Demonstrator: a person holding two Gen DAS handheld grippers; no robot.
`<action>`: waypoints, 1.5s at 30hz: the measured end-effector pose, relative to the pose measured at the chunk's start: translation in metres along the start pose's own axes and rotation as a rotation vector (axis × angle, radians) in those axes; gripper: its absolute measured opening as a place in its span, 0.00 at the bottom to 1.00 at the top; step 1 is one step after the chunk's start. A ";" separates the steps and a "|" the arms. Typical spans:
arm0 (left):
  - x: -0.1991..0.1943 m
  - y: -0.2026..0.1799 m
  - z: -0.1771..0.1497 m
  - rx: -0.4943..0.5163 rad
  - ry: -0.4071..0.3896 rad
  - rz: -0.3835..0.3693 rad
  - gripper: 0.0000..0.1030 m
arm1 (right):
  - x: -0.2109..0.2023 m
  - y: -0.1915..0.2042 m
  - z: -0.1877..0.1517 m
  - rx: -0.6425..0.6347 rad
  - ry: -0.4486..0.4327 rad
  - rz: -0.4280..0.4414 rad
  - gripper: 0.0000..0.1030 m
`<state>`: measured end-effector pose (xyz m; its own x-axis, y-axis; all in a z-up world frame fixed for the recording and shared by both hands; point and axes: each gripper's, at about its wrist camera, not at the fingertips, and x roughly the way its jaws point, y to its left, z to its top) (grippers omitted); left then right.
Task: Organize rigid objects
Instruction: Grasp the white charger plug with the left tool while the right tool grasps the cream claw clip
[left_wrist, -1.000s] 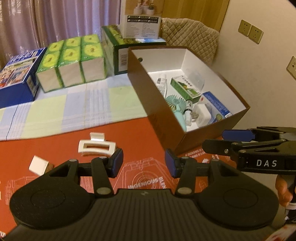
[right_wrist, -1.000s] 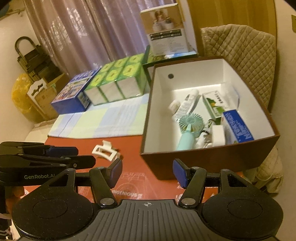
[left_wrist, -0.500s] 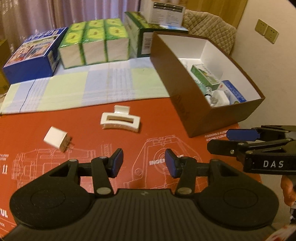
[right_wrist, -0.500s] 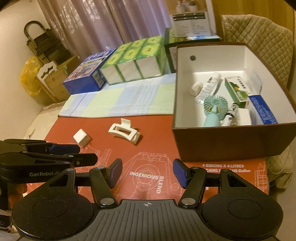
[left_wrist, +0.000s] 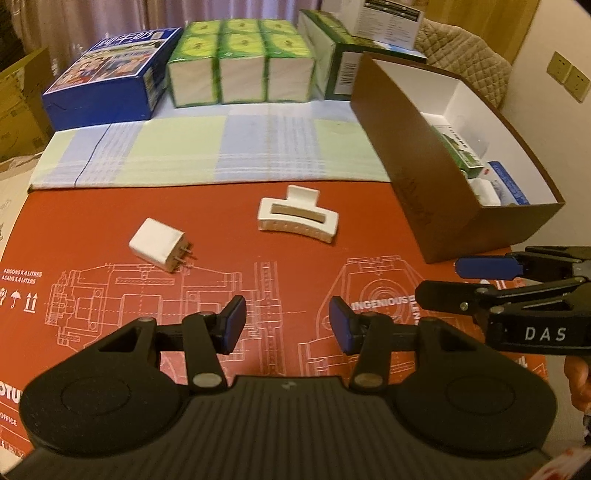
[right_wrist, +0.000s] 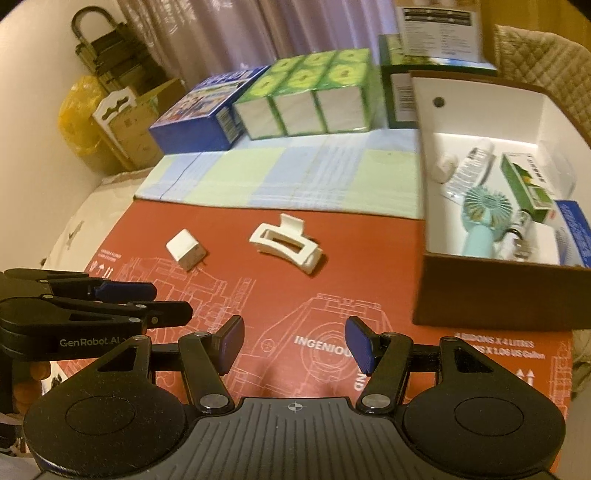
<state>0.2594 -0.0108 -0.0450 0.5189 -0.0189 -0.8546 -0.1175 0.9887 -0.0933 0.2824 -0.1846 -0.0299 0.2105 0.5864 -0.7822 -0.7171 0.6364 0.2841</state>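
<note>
- Left wrist view: left gripper (left_wrist: 284, 325) hangs over the red mat (left_wrist: 110, 295) near its front edge, jaws part-way apart, nothing between the pads.
- Right gripper (right_wrist: 293, 343) likewise: jaws part-way apart and empty, above the mat's front edge, just beside the left one.
- Two items lie loose on the mat: a white hair claw (left_wrist: 297, 218) near the middle, toward the back edge, and a white charger plug (left_wrist: 159, 245) toward the left edge, prongs pointing to the claw. They are apart from each other.
- Brown box (left_wrist: 417, 199) stands at the mat's right edge, open-topped, already holding a mint fan (right_wrist: 480, 218), a tube, small cartons.
- Judgement: the step in hand is an approach to pick a loose item for the box.
- Technique note: the left gripper suits the plug; close across its flat sides, not over the prongs.
- The claw is curved and hollow; grip across its long body so it cannot pivot.
- Risk: the pads may skid the plug along the smooth mat; come down straight over it.
- Lift clear of the box's near wall before release.
</note>
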 end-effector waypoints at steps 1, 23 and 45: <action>0.001 0.002 0.000 -0.005 0.002 0.002 0.43 | 0.003 0.002 0.001 -0.008 0.004 0.003 0.56; 0.041 0.073 0.001 -0.002 -0.027 0.095 0.44 | 0.098 0.028 0.030 -0.126 0.046 -0.040 0.56; 0.094 0.118 0.033 0.210 -0.058 0.082 0.51 | 0.170 0.028 0.056 -0.333 0.033 -0.158 0.56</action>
<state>0.3222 0.1089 -0.1195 0.5634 0.0649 -0.8236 0.0146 0.9960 0.0885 0.3358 -0.0388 -0.1242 0.3178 0.4738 -0.8213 -0.8556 0.5166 -0.0330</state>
